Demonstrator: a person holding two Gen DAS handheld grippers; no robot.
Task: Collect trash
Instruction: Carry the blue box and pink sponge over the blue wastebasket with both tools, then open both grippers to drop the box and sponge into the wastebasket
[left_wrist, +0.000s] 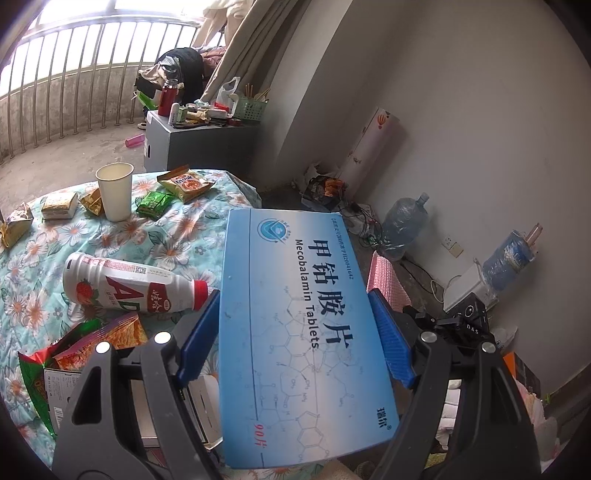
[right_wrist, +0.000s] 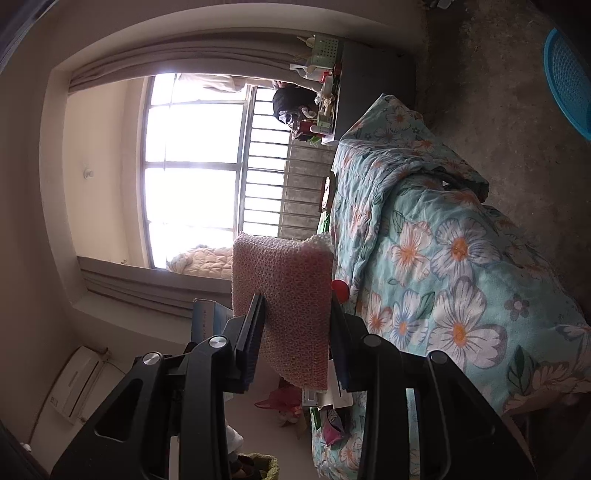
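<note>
Carrying two pieces of trash at once, the left tool (left_wrist: 295, 328) is clamped across the width of a blue Mecobalamin tablet box (left_wrist: 299, 332), held above the edge of the floral quilt (left_wrist: 177, 236). The right tool (right_wrist: 295, 332) is clamped on a pink foam mesh sleeve (right_wrist: 284, 295) beside the quilt's hanging side. Both grips look firm, so the job now is keeping them steady until a bin is reached. A blue mesh basket (right_wrist: 569, 81) sits on the floor, well apart; whether it is the bin I cannot tell. A strawberry drink bottle (left_wrist: 129, 284), paper cup (left_wrist: 115, 192) and snack wrappers (left_wrist: 184, 182) are not yet collected.
</note>
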